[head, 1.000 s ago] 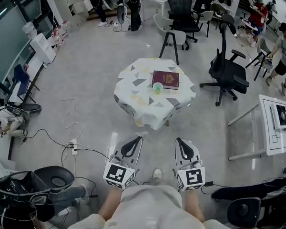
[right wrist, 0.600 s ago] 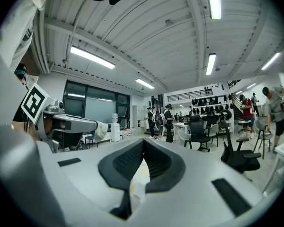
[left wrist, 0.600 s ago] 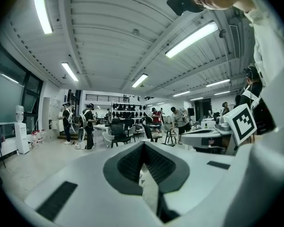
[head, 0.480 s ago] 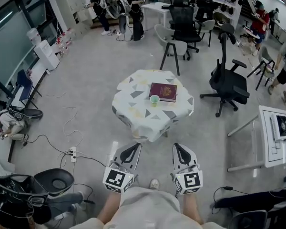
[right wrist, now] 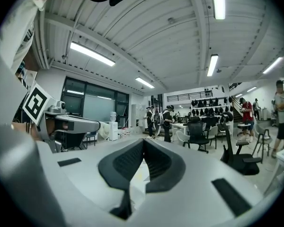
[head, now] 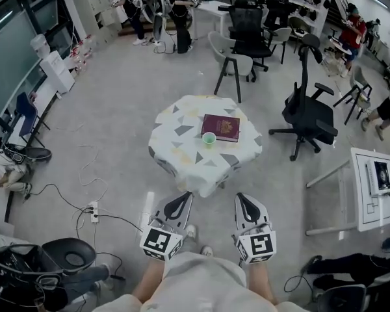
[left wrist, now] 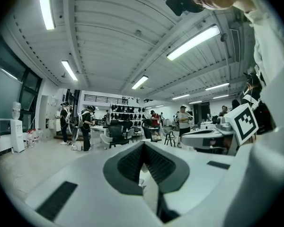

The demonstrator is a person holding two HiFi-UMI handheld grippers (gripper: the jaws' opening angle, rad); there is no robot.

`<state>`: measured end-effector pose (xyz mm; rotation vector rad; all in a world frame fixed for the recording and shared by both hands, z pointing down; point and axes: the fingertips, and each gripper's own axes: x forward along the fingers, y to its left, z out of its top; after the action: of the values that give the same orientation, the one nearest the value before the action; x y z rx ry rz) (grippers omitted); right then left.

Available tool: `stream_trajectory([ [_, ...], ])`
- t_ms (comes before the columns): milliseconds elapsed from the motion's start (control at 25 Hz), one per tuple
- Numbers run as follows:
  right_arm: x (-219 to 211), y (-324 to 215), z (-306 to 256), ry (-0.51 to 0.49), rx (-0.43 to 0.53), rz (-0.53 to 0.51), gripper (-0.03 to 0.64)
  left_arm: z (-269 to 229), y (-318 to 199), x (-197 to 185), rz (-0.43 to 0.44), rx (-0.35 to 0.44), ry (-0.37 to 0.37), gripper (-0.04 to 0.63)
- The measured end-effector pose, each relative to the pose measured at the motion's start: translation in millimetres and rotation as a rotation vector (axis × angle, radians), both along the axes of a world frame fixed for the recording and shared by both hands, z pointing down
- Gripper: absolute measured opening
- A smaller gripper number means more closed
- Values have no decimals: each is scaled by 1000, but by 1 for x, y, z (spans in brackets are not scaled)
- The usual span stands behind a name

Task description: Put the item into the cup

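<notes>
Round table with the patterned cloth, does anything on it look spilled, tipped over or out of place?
Nothing stands out. The small green cup stands upright by the near left corner of the flat dark red book, and no spill shows on the white, grey-triangle tablecloth. The view is too distant for fine detail.

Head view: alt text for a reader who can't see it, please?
A small cloth-covered table holds a green cup beside a dark red book; nearer the camera, the left tool and right tool hang shut and empty.
</notes>
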<state>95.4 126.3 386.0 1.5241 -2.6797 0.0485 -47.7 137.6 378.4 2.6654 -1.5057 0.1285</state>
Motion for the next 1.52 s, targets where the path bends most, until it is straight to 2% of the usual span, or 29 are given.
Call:
stream_trajectory([
  [640,-45,-73,-7,52,5,70,6,-5,-89,-46,71,18,43,9],
  [1160,-87,-103,4,86,-24,120,6,10,-131,-84,127,-12,75,9],
  [1520,-91,-121,1,97,-8,178,6,12,-155,-88,178,1,86,9],
])
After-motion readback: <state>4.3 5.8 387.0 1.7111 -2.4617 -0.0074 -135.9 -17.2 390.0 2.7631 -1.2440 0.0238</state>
